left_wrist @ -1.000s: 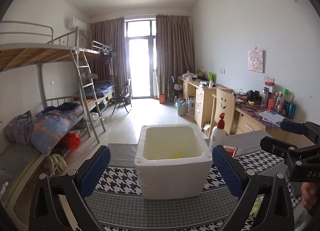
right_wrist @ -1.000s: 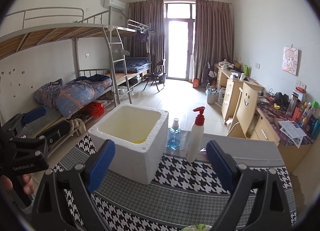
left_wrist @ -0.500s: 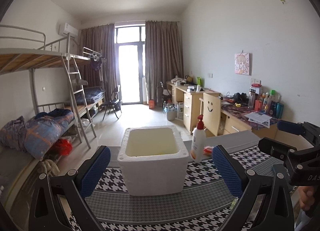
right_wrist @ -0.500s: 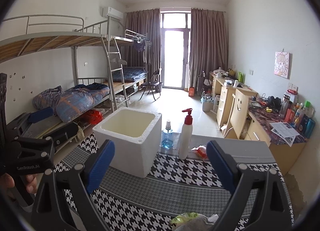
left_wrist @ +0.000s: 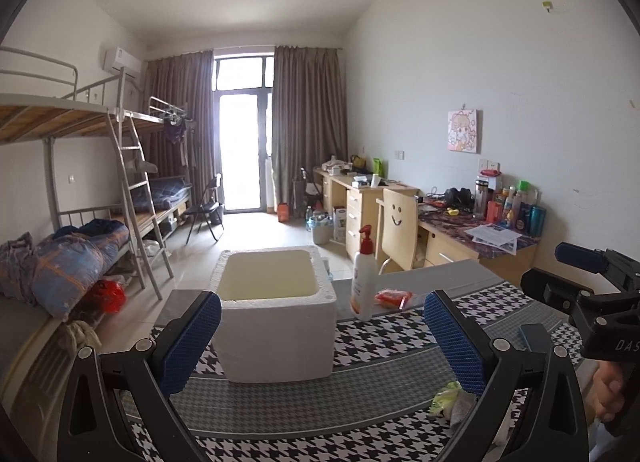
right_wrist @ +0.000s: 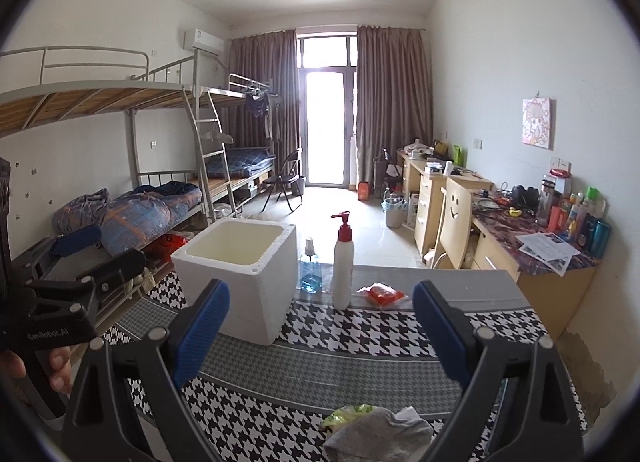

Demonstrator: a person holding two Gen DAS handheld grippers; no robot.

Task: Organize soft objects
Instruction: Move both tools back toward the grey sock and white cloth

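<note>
Styrofoam box [right_wrist: 240,274] w/ pump bottle [right_wrist: 343,262] & red packet [right_wrist: 382,296] beside, grey cloth [right_wrist: 380,434] near; both claws spread, empty.

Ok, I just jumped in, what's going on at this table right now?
A person holds two handheld grippers over the houndstooth tablecloth, both open and empty. The right gripper hangs above a grey sock lying on a green soft item at the near edge. The left gripper faces the white foam box. A pump bottle and a red packet stand behind. Nothing is grasped yet.
</note>
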